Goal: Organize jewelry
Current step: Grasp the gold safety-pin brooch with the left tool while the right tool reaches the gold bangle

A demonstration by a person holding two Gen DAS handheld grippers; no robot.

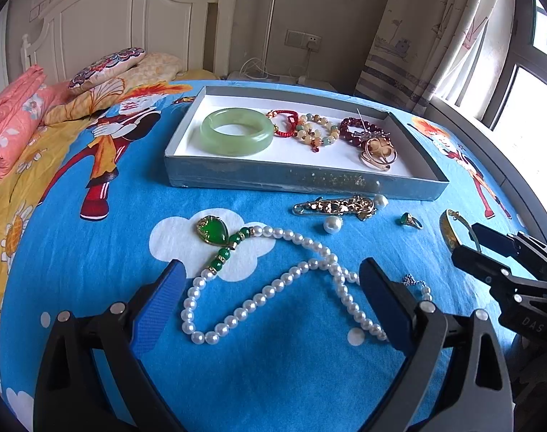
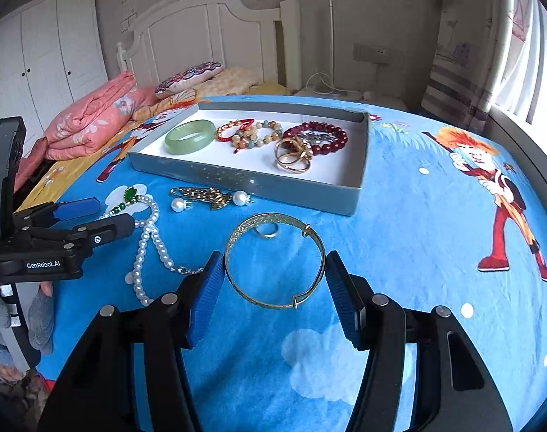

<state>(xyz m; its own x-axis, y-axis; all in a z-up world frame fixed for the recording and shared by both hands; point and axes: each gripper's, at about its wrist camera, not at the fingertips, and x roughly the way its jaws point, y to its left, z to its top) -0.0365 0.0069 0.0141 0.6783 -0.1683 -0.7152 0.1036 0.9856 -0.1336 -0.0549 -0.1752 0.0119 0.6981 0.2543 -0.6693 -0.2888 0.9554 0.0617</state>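
Observation:
A grey tray on the blue bedsheet holds a jade bangle, beaded bracelets and gold rings. A pearl necklace with a green pendant lies on the sheet between the fingers of my open left gripper. My right gripper is open around a gold bangle lying flat; the pads stand beside it on both sides. A small ring lies inside the bangle's far edge.
In front of the tray lie a gold brooch chain, loose pearl earrings and a green-stone ring. Folded pink bedding and pillows lie at the far left. A window and curtain are on the right.

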